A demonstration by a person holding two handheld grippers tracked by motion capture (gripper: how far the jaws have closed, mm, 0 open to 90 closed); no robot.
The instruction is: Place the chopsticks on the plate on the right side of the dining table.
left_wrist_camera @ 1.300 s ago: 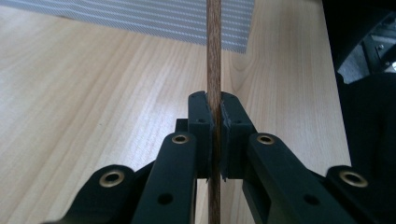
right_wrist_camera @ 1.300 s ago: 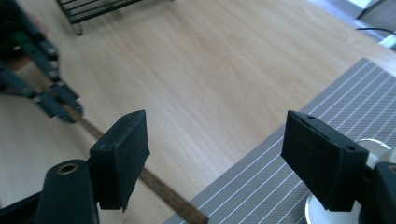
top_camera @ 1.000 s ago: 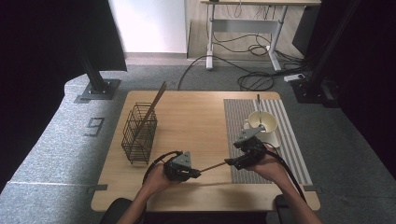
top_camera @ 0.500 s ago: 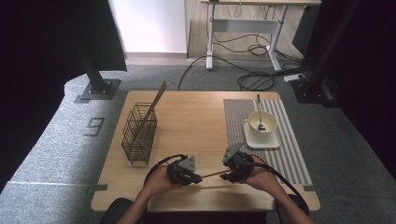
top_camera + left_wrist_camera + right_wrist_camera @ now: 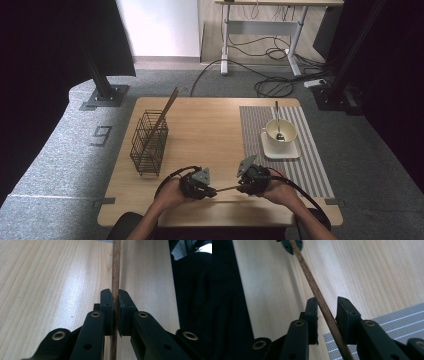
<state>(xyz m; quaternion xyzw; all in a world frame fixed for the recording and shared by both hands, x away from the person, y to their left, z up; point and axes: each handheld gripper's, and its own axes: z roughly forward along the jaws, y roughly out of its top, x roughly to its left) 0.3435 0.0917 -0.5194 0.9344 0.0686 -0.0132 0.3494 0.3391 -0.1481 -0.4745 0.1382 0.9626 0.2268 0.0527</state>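
Grey carpet floor (image 5: 60,165) — desk (image 5: 280,5) behind, cables (image 5: 270,55) beneath.

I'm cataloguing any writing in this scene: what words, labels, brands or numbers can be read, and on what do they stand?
"9": a dark sign on the grey floor mat, left of the table; it may be a number or a mere outline.
No print shows on the wire basket, cup, striped mat, wooden stick or either gripper.
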